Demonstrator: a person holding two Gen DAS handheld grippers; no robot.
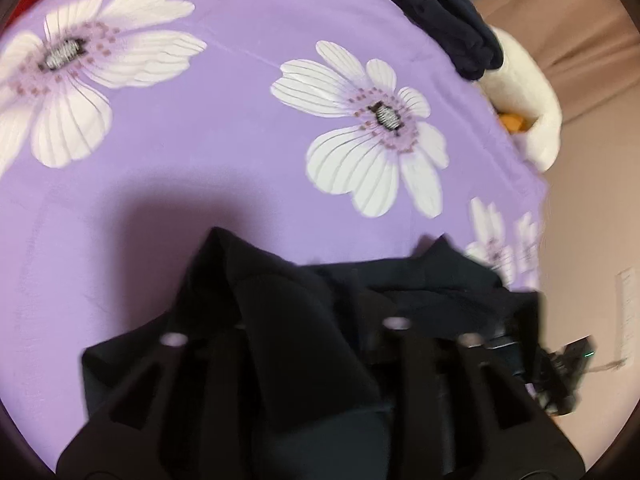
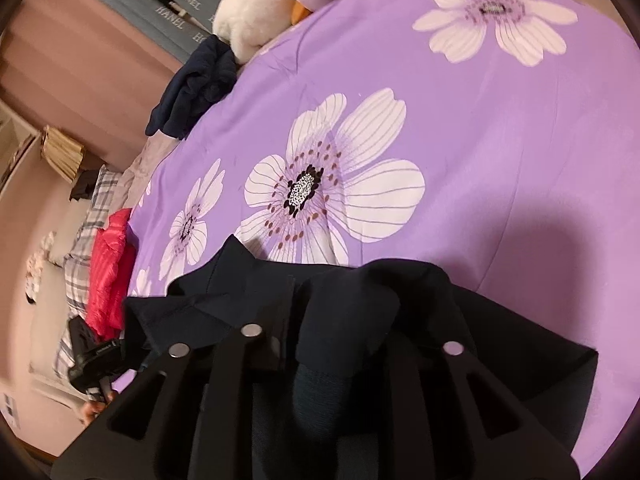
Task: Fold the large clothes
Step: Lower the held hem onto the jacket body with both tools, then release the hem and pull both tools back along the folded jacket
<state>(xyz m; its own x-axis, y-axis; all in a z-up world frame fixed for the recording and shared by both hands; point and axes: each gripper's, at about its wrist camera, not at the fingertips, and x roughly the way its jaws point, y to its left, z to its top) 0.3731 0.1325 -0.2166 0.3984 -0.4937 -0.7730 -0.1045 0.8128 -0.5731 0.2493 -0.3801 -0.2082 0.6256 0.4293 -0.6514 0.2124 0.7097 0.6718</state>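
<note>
While the dark navy knit garment (image 1: 304, 320) lies bunched on the purple flowered bedspread (image 1: 224, 152) at its near edge, I judge most folding still ahead. My left gripper (image 1: 280, 332) and right gripper (image 2: 344, 344) stand part-spread, cloth draped between the jaws, seemingly unpinched.

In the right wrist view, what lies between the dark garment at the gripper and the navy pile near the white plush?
Only bare purple flowered bedsheet separates the dark garment from the navy pile beside the white plush; the right wrist view shows this.
</note>
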